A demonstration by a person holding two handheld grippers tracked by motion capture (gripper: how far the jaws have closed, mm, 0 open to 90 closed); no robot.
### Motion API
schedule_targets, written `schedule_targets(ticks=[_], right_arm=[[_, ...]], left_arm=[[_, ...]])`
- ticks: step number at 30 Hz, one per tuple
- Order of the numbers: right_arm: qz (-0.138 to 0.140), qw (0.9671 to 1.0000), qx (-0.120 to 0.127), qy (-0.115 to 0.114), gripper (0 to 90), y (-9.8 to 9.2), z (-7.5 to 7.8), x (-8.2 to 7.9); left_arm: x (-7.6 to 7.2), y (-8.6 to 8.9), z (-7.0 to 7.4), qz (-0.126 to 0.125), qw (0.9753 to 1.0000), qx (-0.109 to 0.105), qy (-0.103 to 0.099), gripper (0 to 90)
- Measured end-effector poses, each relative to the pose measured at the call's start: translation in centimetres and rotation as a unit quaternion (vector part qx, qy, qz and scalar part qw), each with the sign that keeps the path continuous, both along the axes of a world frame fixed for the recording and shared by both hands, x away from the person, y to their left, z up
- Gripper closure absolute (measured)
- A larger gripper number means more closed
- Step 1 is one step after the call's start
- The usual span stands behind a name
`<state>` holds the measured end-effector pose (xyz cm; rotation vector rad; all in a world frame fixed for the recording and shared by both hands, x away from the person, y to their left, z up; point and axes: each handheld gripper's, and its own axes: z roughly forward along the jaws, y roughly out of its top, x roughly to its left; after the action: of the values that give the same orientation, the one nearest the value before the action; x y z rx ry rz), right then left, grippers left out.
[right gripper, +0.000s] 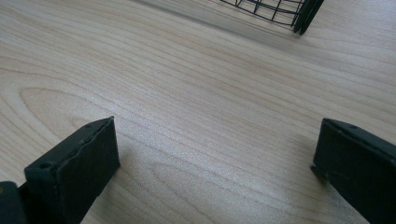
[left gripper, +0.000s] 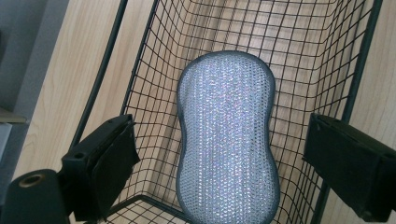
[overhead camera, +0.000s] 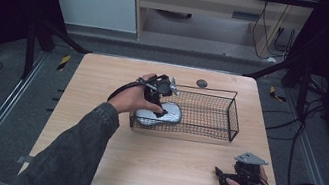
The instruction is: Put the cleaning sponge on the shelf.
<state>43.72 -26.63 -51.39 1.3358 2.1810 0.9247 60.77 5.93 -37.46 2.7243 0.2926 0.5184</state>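
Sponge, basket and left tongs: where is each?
Sponge [left gripper: 226,140]: left gripper view, middle of its silvery face.
Basket [overhead camera: 233,115]: high view, right end wall.
Left tongs [overhead camera: 162,110]: high view, between the tips, over the sponge.

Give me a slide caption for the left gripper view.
Open left tool poised over a silver scrub pad lying in the wire basket.

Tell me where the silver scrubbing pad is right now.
In the high view the silver scrubbing pad lies inside the wire basket at its left end, under the open left gripper.
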Motion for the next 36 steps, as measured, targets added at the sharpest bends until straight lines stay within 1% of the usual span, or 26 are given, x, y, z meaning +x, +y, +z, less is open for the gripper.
schedule_targets(ticks=[3, 4, 5, 6, 7, 10, 11, 12, 14, 15, 17, 18, 19, 20, 22, 25, 27, 29, 30, 31, 32, 33, 34, 36], right_arm=[[0.000, 1.0000, 0.000, 0.000, 0.3, 0.0, 0.0, 0.0], [0.000, 1.0000, 0.000, 0.000, 0.3, 0.0, 0.0, 0.0], [0.000, 1.0000, 0.000, 0.000, 0.3, 0.0, 0.0, 0.0], [0.000, 1.0000, 0.000, 0.000, 0.3, 0.0, 0.0, 0.0], [0.000, 1.0000, 0.000, 0.000, 0.3, 0.0, 0.0, 0.0], [-0.001, 1.0000, 0.000, 0.000, 0.3, 0.0, 0.0, 0.0], [-0.001, 1.0000, 0.000, 0.000, 0.3, 0.0, 0.0, 0.0], [0.000, 1.0000, 0.000, 0.000, 0.3, 0.0, 0.0, 0.0], [0.000, 1.0000, 0.000, 0.000, 0.3, 0.0, 0.0, 0.0], [0.000, 1.0000, 0.000, 0.000, 0.3, 0.0, 0.0, 0.0], [0.000, 1.0000, 0.000, 0.000, 0.3, 0.0, 0.0, 0.0], [0.000, 1.0000, 0.000, 0.000, 0.3, 0.0, 0.0, 0.0], [0.000, 1.0000, 0.000, 0.000, 0.3, 0.0, 0.0, 0.0], [0.000, 1.0000, 0.000, 0.000, 0.3, 0.0, 0.0, 0.0], [0.000, 1.0000, 0.002, 0.001, 0.3, 0.0, 0.0, 0.0], [0.000, 1.0000, 0.002, 0.000, 0.3, 0.0, 0.0, 0.0], [-0.001, 1.0000, 0.002, 0.000, 0.3, 0.0, 0.0, 0.0], [0.000, 1.0000, 0.002, 0.000, 0.3, 0.0, 0.0, 0.0], [0.000, 1.0000, 0.002, 0.000, 0.3, 0.0, 0.0, 0.0], [0.000, 1.0000, 0.002, 0.001, 0.3, 0.0, 0.0, 0.0], [0.000, 1.0000, 0.002, 0.000, 0.3, 0.0, 0.0, 0.0], [-0.001, 1.0000, 0.002, 0.000, 0.3, 0.0, 0.0, 0.0], [-0.001, 1.0000, 0.002, 0.000, 0.3, 0.0, 0.0, 0.0], [-0.001, 1.0000, 0.002, 0.000, 0.3, 0.0, 0.0, 0.0]], left_arm=[[-0.5, 0.1, 0.1, 0.003, 0.9999, -0.013, 0.006, 8.1], [-0.5, 0.1, 0.1, 0.003, 0.9999, -0.013, 0.006, 8.1], [-0.6, 0.1, 0.1, 0.008, 0.9998, -0.019, 0.006, 7.9], [-0.7, 0.1, 0.1, 0.009, 0.9998, -0.018, 0.005, 7.5], [-0.9, 0.2, 0.2, 0.010, 0.9996, -0.027, 0.007, 7.3], [-1.2, 0.1, 0.3, 0.009, 0.9995, -0.031, 0.008, 6.5], [-1.3, 0.1, 0.4, 0.009, 0.9995, -0.030, 0.005, 6.4], [-1.6, 0.0, 0.5, 0.009, 0.9994, -0.034, 0.003, 6.1], [-1.7, 0.0, 0.6, 0.009, 0.9993, -0.037, 0.003, 5.6], [-2.0, 0.0, 0.7, 0.010, 0.9991, -0.041, -0.002, 5.5], [-2.3, 0.0, 0.8, 0.012, 0.9988, -0.048, -0.001, 5.2], [-2.3, 0.0, 0.8, 0.012, 0.9988, -0.048, -0.001, 5.2], [-2.6, 0.1, 0.9, 0.014, 0.9982, -0.058, -0.002, 5.0], [-2.8, 0.1, 0.9, 0.018, 0.9978, -0.064, -0.004, 5.0], [-2.9, 0.2, 0.9, 0.018, 0.9975, -0.068, -0.005, 4.9], [-3.5, 0.3, 0.9, 0.018, 0.9971, -0.074, -0.005, 4.3], [-4.0, 0.4, 0.9, 0.020, 0.9967, -0.077, -0.012, 4.3], [-4.2, 0.5, 0.9, 0.020, 0.9965, -0.080, -0.013, 4.3], [-4.5, 0.7, 0.9, 0.022, 0.9959, -0.086, -0.012, 4.2], [-4.6, 0.8, 1.0, 0.025, 0.9958, -0.086, -0.017, 4.2], [-4.6, 0.8, 1.0, 0.025, 0.9958, -0.086, -0.017, 4.1], [-5.0, 1.1, 1.0, 0.027, 0.9952, -0.091, -0.021, 3.9], [-5.0, 1.1, 1.0, 0.027, 0.9952, -0.091, -0.021, 4.0], [-5.4, 1.4, 0.9, 0.031, 0.9943, -0.100, -0.023, 3.9]])
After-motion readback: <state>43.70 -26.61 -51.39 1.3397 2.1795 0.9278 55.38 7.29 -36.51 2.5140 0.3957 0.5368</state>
